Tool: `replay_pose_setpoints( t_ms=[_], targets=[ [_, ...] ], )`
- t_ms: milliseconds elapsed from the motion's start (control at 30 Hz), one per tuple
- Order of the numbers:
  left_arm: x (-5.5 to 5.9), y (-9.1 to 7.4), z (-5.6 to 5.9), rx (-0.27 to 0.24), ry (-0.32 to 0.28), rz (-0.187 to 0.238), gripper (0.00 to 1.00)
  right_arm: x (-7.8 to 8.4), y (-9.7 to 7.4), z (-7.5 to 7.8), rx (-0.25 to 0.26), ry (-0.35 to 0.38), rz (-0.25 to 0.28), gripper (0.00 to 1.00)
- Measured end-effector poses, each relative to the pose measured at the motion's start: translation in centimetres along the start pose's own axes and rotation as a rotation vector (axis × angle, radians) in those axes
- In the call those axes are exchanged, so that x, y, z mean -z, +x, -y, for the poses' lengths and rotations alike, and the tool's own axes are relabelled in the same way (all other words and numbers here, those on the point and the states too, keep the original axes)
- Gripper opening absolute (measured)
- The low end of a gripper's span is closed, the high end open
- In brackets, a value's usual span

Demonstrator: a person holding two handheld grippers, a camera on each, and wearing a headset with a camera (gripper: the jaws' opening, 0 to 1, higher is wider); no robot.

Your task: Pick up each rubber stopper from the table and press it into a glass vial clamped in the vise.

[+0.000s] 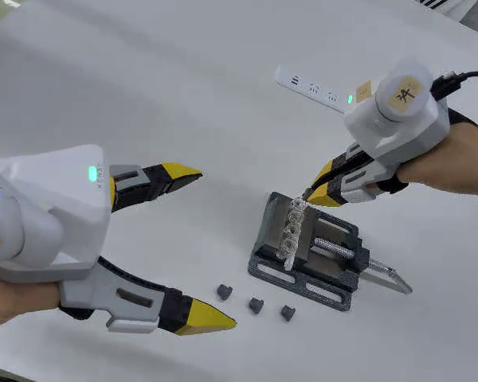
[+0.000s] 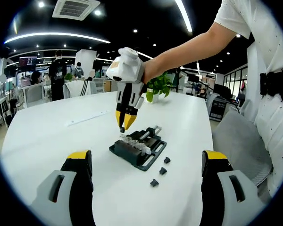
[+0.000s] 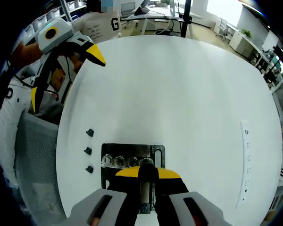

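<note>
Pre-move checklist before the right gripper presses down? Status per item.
1. Vials clamped in vise: ok, row sits between its jaws.
2. Right gripper over end vial: ok, tips at the row's far end.
3. Held stopper between its tips: ok, dark piece gripped.
4. Stopper centred on vial mouth: cannot tell.
5. Left gripper clear: ok, open, apart from vise.
6. Spare stoppers: ok, three on table.

A dark capital "G" stands on a person's white shirt (image 3: pixel 101 29) in the right gripper view.
</note>
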State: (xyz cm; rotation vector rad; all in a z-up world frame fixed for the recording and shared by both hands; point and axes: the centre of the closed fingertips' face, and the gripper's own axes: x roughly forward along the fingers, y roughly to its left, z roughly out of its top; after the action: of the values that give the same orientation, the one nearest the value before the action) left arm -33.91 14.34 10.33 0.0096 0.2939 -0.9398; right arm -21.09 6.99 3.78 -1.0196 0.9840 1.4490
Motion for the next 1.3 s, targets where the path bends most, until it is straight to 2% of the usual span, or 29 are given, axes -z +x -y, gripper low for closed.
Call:
replay_pose_setpoints(
  t_ms=[200, 333, 600, 1000, 1300],
  targets=[
    [0.2, 0.1, 0.0, 0.003, -0.010, 0.005, 0.97, -0.2, 0.5, -0.1, -0.015, -0.004, -0.020, 0.06],
    [0.2, 0.2, 0.0, 0.003, -0.012, 0.008, 0.96, 0.2, 0.7, -0.1, -0.007, -0.023, -0.050, 0.06],
    [0.4, 0.2, 0.3, 0.008, -0.019, 0.012, 0.96, 0.2, 0.9, -0.5, -0.025, -0.023, -0.067, 0.06],
    [0.4, 0.2, 0.5, 0.009, -0.027, 0.019, 0.96, 0.3, 1.1, -0.6, -0.020, -0.051, -0.107, 0.06],
    [0.3, 0.2, 0.6, 0.010, -0.031, 0.023, 0.96, 0.1, 1.2, -0.7, 0.014, -0.130, -0.181, 0.05]
  ],
)
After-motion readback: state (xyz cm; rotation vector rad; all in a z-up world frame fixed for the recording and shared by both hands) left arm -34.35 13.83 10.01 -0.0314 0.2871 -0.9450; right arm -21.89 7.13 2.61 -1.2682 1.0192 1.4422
